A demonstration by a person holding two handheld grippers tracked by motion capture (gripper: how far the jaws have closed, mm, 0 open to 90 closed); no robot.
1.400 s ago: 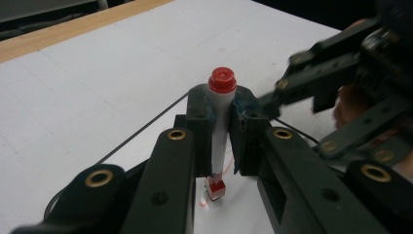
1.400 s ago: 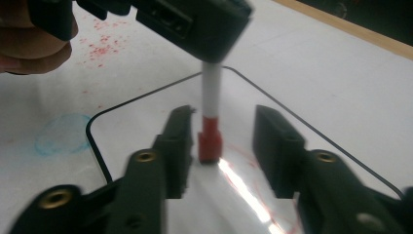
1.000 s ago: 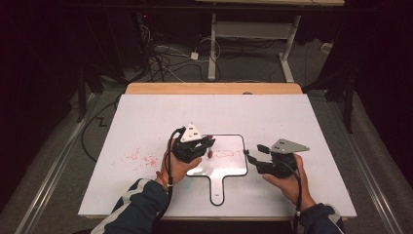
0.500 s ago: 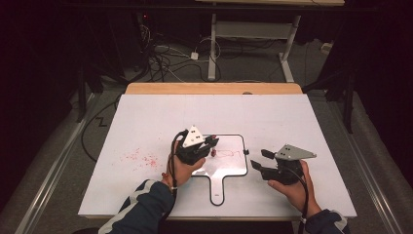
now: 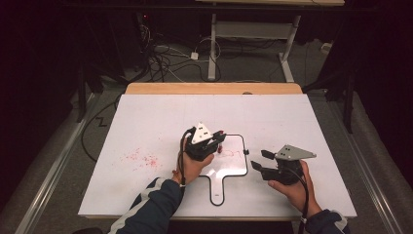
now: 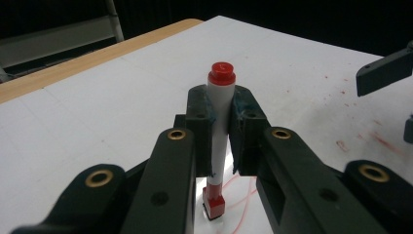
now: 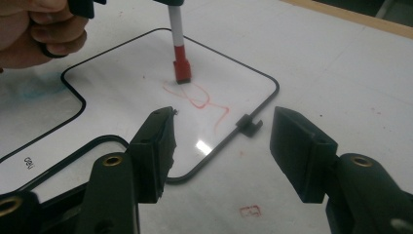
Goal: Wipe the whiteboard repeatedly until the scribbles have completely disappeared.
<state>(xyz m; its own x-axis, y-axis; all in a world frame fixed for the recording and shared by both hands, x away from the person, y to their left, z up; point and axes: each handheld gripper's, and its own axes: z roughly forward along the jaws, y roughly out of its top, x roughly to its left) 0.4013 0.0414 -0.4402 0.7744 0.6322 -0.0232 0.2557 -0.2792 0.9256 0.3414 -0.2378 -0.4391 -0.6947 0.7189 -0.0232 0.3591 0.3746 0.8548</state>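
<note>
A small whiteboard (image 5: 233,165) with a black rim and a short handle (image 5: 216,192) lies on the white table; it also shows in the right gripper view (image 7: 122,92). A red scribble (image 7: 199,100) is drawn on it. My left gripper (image 5: 218,139) (image 6: 222,112) is shut on a white marker (image 6: 217,126) held upright, red cap on top. The marker's red lower end (image 7: 181,66) touches the board by the scribble. My right gripper (image 5: 259,160) (image 7: 221,141) is open just off the board's right edge, with nothing between its jaws.
Red smears (image 5: 141,158) stain the table left of the board. A small black clip (image 7: 249,124) sits on the board's right rim. A wooden strip (image 5: 214,87) runs along the table's far edge; cables (image 5: 165,58) and desk legs lie beyond.
The right gripper has drawn back a little toward the front right, staying open. The left gripper with the marker has shifted slightly right over the board.
</note>
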